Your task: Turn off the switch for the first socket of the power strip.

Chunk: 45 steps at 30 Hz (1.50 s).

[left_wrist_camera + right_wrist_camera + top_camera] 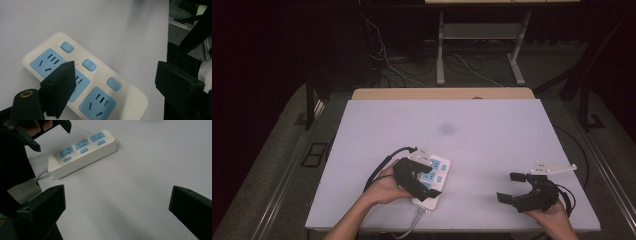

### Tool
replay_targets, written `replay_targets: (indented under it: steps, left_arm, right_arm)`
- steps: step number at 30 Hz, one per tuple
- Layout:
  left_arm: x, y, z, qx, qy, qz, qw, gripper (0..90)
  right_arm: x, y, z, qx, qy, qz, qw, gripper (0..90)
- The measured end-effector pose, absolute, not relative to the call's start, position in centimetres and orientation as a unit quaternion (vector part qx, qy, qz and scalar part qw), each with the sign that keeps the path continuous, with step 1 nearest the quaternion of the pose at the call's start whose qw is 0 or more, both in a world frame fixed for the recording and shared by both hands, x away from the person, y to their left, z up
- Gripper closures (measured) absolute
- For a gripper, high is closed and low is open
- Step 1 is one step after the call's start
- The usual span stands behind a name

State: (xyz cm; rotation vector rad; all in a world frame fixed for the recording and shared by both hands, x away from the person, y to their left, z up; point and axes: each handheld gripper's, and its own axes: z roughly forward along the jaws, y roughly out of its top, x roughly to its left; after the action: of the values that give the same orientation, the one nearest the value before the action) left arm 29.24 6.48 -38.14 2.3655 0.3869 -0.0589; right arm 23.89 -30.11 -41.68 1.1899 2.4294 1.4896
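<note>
White power strip (434, 177) with three blue sockets and three blue switches (89, 64), lying flat on the white worktop (492, 130) near its front edge, left of centre, cord (409, 227) trailing off that front edge. Long axis set at a slant to the edges, socket face up, so that switches and sockets stay reachable from above. Left gripper (424, 181) hovering directly over the strip, jaws spread and pressing on nothing, one pad (60, 87) above the middle socket, the other out past the strip's switch side. Placement judged as lining up to grip the strip across its width or to press a switch. Small red indicator (102, 83) lit beside the nearest switch. Right gripper (514, 187) resting near the front right corner, well apart from the strip, jaws spread wide and empty, apparently parked clear of the work.
</note>
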Motion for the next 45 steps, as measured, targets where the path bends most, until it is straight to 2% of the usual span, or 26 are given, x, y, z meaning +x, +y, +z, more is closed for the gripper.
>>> replay_targets:
  steps: [4,8,10,11,12,13,14,16,18,31,45]
  left_arm:
    - [29.3,6.3,-38.1,0.922,0.14,-0.028,0.361,24.9]
    - [29.4,6.1,-38.2,0.924,0.131,-0.032,0.359,29.1]
    - [29.4,6.1,-38.3,0.925,0.128,-0.034,0.356,36.5]
    - [29.4,6.1,-38.4,0.926,0.125,-0.036,0.355,36.5]
    - [29.4,6.0,-38.4,0.926,0.123,-0.035,0.355,42.7]
    - [29.4,6.0,-38.4,0.926,0.121,-0.037,0.355,42.7]
    - [29.4,6.0,-38.5,0.928,0.116,-0.04,0.353,49.4]
    - [29.4,5.9,-38.5,0.928,0.114,-0.041,0.352,51.7]
    - [29.3,5.9,-38.6,0.929,0.108,-0.042,0.352,60.7]
    - [29.5,5.5,-39.1,0.933,0.104,-0.046,0.34,88.5]
    - [29.8,5.2,-39.9,0.94,0.102,-0.043,0.321,89.2]
  right_arm:
    - [23.8,-30.1,-41.7,0.385,0.788,0.481,0.026,0.4]
    - [23.8,-30.1,-41.7,0.385,0.787,0.481,0.028,0.4]
    - [23.8,-30.1,-41.7,0.386,0.785,0.483,0.033,0.4]
    - [23.8,-30.1,-41.7,0.386,0.784,0.484,0.034,0.4]
    - [23.7,-30.2,-41.7,0.387,0.784,0.484,0.035,0.4]
    - [23.7,-30.2,-41.7,0.387,0.784,0.484,0.035,0.4]
    - [23.7,-30.2,-41.7,0.387,0.784,0.484,0.035,0.4]
    - [23.7,-30.2,-41.7,0.387,0.784,0.484,0.035,0.4]
    - [23.7,-30.2,-41.7,0.386,0.785,0.483,0.036,0.4]
    - [23.7,-30.1,-41.7,0.385,0.786,0.483,0.038,0.4]
    - [23.6,-30.1,-41.7,0.384,0.786,0.483,0.037,0.4]
